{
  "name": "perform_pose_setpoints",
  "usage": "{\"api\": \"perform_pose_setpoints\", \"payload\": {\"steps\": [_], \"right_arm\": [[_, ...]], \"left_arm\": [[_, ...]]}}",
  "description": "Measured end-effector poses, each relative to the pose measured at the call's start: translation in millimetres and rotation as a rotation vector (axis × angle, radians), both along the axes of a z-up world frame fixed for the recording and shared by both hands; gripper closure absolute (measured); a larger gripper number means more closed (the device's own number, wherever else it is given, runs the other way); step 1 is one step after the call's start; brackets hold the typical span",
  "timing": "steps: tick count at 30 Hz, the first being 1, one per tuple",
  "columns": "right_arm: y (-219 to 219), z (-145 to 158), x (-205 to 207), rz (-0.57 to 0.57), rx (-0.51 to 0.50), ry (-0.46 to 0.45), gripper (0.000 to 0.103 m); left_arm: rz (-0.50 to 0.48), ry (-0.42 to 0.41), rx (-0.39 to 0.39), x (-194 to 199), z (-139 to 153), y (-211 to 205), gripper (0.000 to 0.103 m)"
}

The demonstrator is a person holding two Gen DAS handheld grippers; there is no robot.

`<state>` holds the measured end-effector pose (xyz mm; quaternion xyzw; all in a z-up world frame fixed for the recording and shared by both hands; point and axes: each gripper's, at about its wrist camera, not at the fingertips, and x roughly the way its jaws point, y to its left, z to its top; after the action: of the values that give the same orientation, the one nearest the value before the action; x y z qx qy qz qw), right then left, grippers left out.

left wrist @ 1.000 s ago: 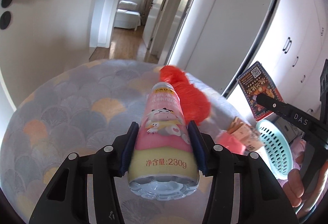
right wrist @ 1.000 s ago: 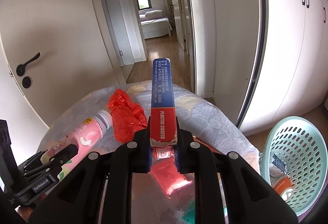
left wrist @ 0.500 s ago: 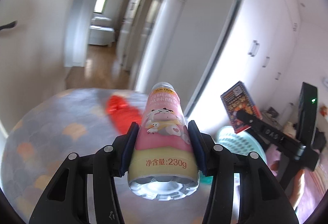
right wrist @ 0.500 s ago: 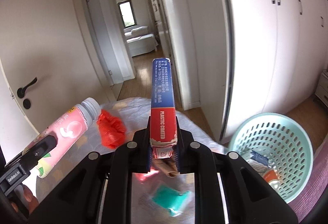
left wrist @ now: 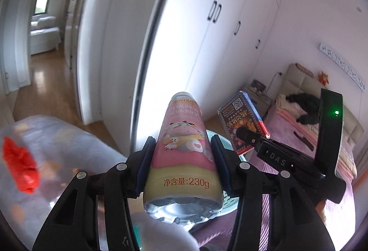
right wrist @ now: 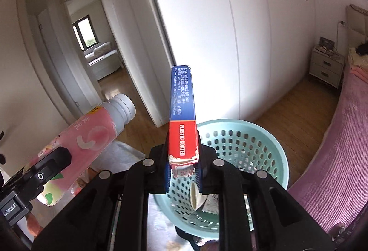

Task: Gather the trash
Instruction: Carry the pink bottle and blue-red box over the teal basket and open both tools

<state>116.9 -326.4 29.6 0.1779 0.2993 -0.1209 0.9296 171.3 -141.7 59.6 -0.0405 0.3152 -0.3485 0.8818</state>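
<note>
Left wrist view: the left gripper [left wrist: 182,156] clamps a pink-and-yellow yogurt drink bottle [left wrist: 182,159] between its blue pads, base toward the camera, cap pointing away and upward. To its right, the right gripper [left wrist: 243,133] holds a flat playing-card box [left wrist: 241,122], printed face showing. At lower left, blurred, a red plastic bag [left wrist: 19,166] lies on a grey scallop-patterned cloth [left wrist: 69,136].

Right wrist view: the right gripper [right wrist: 184,166] is closed narrowly on the card box [right wrist: 182,113], which stands edge-on with a blue upper part and a red lower part lettered "PLASTIC COATED"; its torn lower end sits between the pads. Directly beyond and below it stands a mint-green perforated basket [right wrist: 264,143] on the wooden floor, with crumpled paper scraps [right wrist: 202,198] inside. At left, the bottle [right wrist: 92,136] is seen tilted in the left gripper [right wrist: 48,166], white cap upward. A pink bedspread [right wrist: 340,159] lies at right. Farther off: white wardrobe doors [right wrist: 230,32], a bedside cabinet [right wrist: 326,67] and an open doorway [right wrist: 92,44].
</note>
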Motion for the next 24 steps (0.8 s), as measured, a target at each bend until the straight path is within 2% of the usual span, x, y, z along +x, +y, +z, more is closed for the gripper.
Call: {"api": "perform_pose_setpoints", "payload": {"steps": [8, 12, 14, 15, 16, 17, 19, 20, 22, 24], "right_arm": [[-50, -69, 19, -0.115, 0.060, 0.167, 0.088], [-63, -95, 22, -0.125, 0.102, 0.213, 0.088], [-64, -102, 24, -0.118, 0.112, 0.226, 0.088], [-63, -106, 24, -0.118, 0.111, 0.239, 0.087], [-63, -108, 25, -0.121, 0.110, 0.255, 0.083], [-63, -110, 26, -0.123, 0.110, 0.272, 0.078], [-62, -110, 19, -0.141, 0.107, 0.259, 0.056], [-60, -108, 15, -0.145, 0.101, 0.246, 0.051], [-57, -103, 10, -0.130, 0.108, 0.231, 0.049], [-50, -95, 5, -0.114, 0.108, 0.215, 0.049]], "left_arm": [[-0.015, 0.116, 0.103, 45, -60, -63, 0.055], [-0.006, 0.122, 0.159, 53, -82, -78, 0.055], [-0.011, 0.111, 0.158, 54, -85, -81, 0.054], [-0.008, 0.107, 0.158, 54, -84, -81, 0.048], [-0.002, 0.104, 0.157, 54, -83, -80, 0.040], [0.001, 0.096, 0.149, 52, -80, -76, 0.040], [0.000, 0.082, 0.131, 46, -72, -65, 0.039], [0.001, 0.075, 0.115, 43, -68, -58, 0.037], [0.004, 0.061, 0.088, 33, -59, -48, 0.031], [0.018, 0.035, 0.079, 24, -51, -39, 0.031]]}}
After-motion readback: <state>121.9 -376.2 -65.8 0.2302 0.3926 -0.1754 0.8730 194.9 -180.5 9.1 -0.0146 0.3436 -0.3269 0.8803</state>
